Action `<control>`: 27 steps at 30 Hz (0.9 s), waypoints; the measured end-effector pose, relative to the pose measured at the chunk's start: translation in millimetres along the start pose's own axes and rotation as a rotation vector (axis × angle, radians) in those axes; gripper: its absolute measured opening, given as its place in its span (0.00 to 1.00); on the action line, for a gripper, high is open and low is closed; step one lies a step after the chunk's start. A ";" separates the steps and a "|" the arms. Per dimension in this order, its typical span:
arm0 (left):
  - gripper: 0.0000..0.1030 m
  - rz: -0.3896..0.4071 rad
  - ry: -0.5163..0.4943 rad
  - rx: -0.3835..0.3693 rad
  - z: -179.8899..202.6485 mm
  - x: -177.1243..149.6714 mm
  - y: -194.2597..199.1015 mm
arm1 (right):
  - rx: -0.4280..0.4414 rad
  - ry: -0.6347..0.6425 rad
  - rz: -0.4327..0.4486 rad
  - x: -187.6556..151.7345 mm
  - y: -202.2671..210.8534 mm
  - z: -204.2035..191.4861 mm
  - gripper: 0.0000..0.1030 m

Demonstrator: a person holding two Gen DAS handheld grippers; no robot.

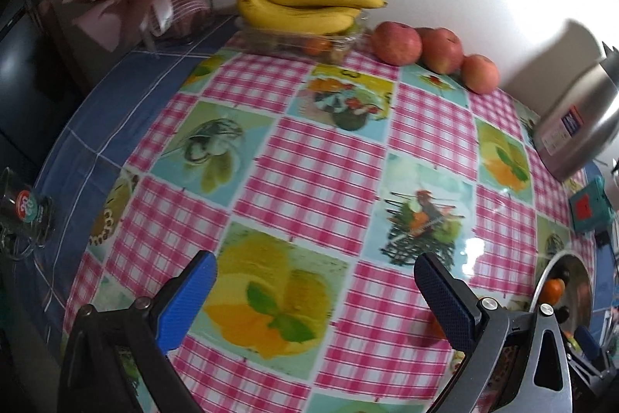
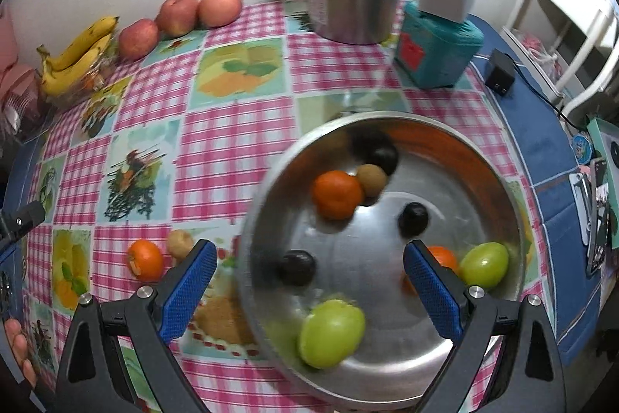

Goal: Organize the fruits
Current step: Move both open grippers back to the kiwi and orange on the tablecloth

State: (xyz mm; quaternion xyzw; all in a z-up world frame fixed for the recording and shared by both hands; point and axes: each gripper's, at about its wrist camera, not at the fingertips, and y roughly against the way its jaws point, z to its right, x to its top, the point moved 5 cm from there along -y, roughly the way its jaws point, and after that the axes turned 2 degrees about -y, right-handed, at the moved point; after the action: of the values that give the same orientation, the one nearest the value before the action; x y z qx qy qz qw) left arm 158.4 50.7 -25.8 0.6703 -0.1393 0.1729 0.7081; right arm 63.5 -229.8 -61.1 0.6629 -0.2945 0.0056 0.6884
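Hiding half an orange (image 2: pixel 441 260), the right tool (image 2: pixel 309 291) gapes over the bowl (image 2: pixel 387 120).

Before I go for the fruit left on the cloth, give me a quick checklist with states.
1. Right gripper open, empty: ok.
2. Left gripper open, empty: ok.
3. Orange and small tan fruit outside the bowl, unobstructed: ok.
4. Room in the bowl: ok.
5. Right gripper lined up on the orange: not ok, it hangs over the bowl.
6. Bowl steady: cannot tell, picture blurred.
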 end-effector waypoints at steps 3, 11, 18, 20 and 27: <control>1.00 -0.005 0.026 -0.005 -12.1 1.3 -1.6 | 0.009 0.012 -0.002 -1.3 0.1 -13.9 0.94; 1.00 -0.016 0.050 -0.014 -25.8 1.5 -5.1 | 0.042 0.051 -0.003 -3.8 0.5 -49.4 0.94; 1.00 -0.031 0.062 -0.043 -22.6 -1.3 -9.3 | 0.065 0.083 -0.006 -6.5 -1.0 -72.0 0.94; 1.00 -0.037 0.061 -0.057 -17.9 -2.8 -12.2 | 0.077 0.094 -0.009 -7.0 -2.9 -77.4 0.94; 1.00 -0.097 0.059 -0.113 0.3 -14.2 -29.1 | 0.099 0.135 -0.014 -11.6 -16.6 -91.7 0.94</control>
State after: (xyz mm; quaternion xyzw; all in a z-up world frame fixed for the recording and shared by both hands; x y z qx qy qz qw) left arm 158.2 48.4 -58.1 0.6299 -0.0952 0.1499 0.7561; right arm 97.0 -143.4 -76.2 0.6963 -0.2421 0.0600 0.6731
